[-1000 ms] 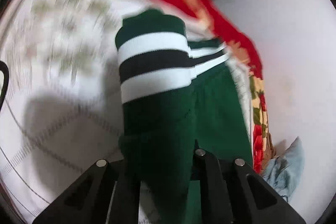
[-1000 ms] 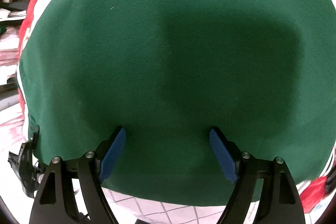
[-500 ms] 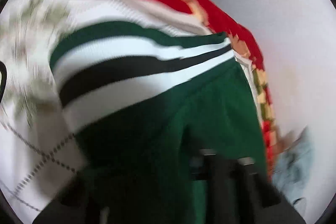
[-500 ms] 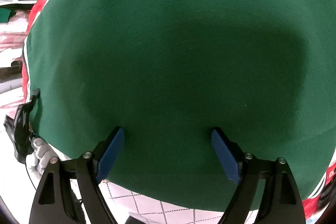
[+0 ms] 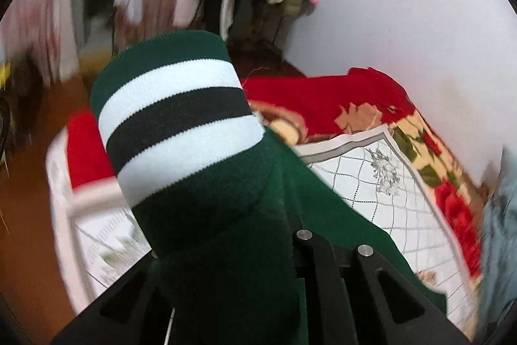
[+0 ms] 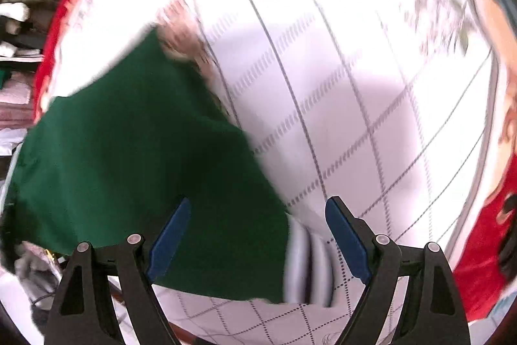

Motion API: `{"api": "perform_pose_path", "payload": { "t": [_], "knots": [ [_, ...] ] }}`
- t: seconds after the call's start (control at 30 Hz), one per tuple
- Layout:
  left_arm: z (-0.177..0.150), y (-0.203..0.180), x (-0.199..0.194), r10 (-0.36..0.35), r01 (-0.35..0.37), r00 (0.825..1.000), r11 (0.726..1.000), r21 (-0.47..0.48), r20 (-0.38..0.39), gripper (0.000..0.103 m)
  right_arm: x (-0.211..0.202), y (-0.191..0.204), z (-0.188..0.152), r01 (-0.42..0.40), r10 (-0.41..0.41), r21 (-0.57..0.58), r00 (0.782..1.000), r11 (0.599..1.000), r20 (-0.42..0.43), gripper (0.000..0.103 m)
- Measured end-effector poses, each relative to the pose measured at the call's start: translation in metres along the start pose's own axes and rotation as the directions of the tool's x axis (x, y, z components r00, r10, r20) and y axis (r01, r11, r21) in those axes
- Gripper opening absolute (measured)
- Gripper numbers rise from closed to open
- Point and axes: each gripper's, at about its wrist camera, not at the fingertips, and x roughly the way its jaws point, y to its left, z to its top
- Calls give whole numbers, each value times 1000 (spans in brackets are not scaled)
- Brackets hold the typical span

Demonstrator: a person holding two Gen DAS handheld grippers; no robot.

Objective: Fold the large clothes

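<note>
Two claws: our left claw (image 5: pixel 226 296) clamps green garment (image 5: pixel 232 215) cuff, sleeve running away ahead; right claw (image 6: pixel 255 235) gapes empty above body (image 6: pixel 129 151), nearer.

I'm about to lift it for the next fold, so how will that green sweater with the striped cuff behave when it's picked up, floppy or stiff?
Probably floppy: the green sweater bunches and drapes over the left gripper, which is shut on it. The ribbed striped cuff keeps a rounded tube shape, so it is likely springier than the body. The thick knit looks grippy; slipping seems unlikely.
</note>
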Motion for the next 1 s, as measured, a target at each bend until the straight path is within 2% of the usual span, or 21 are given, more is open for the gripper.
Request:
{"api": "perform_pose_path", "payload": {
  "t": [0.07,0.1,0.13,0.17,0.23,0.27,0.33,0.43,0.47,0.5,0.57,0.63,0.67,0.7,0.77,0.8,0.87,0.93,1.0],
  "knots": [
    [0,-22,-16,-13,10,1000,996,91,25,8,33,-6,-6,-37,38,21,996,999,-78,85],
    [-1,-40,-25,-36,31,999,989,147,32,8,48,-9,-6,-70,73,35,991,997,-113,80],
    [-4,-62,-34,-73,66,997,977,204,30,8,61,-11,-11,-100,107,59,985,993,-133,80],
    [-7,-78,-40,-106,98,994,965,244,19,8,66,-13,-14,-109,117,73,986,991,-117,80],
    [-22,-119,-58,-188,181,982,918,352,-16,8,66,-15,-14,-116,122,69,988,991,-90,82],
    [-34,-143,-66,-232,230,972,883,409,-45,7,66,-16,-16,-128,135,78,987,989,-87,82],
    [-67,-191,-81,-321,341,938,794,503,-130,7,65,-26,-16,-169,177,94,981,981,-84,82],
    [-115,-238,-91,-388,468,883,682,561,-265,7,76,-36,-19,-211,219,96,971,973,-93,82],
    [-135,-251,-93,-403,511,859,645,569,-315,7,77,-39,-17,-224,233,92,967,970,-99,82],
    [-157,-263,-92,-404,548,837,604,579,-369,7,77,-42,-16,-233,242,90,965,968,-102,82],
    [-196,-276,-86,-376,592,806,544,594,-458,7,79,-48,-10,-263,272,91,956,961,-109,82],
    [-238,-282,-70,-300,604,793,498,622,-530,7,79,-56,-8,-294,306,106,946,950,-111,82],
    [-247,-280,-66,-276,595,799,492,635,-534,7,78,-63,-7,-319,333,126,936,939,-112,81],
    [-250,-276,-66,-270,588,804,494,641,-530,8,78,-69,-6,-318,333,134,936,939,-116,72],
    [-245,-271,-64,-246,576,809,511,638,-534,11,75,-81,-6,-358,375,154,920,921,-109,71],
    [-242,-271,-63,-229,576,805,521,630,-548,13,71,-91,-8,-367,389,183,916,912,-100,71],
    [-232,-269,-65,-209,579,796,538,613,-568,15,61,-111,-12,-357,381,230,922,905,-72,72],
    [-227,-275,-73,-196,568,802,543,618,-564,22,44,-131,-18,-346,365,265,931,900,-25,77],
    [-223,-274,-81,-167,552,809,546,630,-564,49,19,-153,-26,-326,329,284,944,902,40,77]
  ]
}}
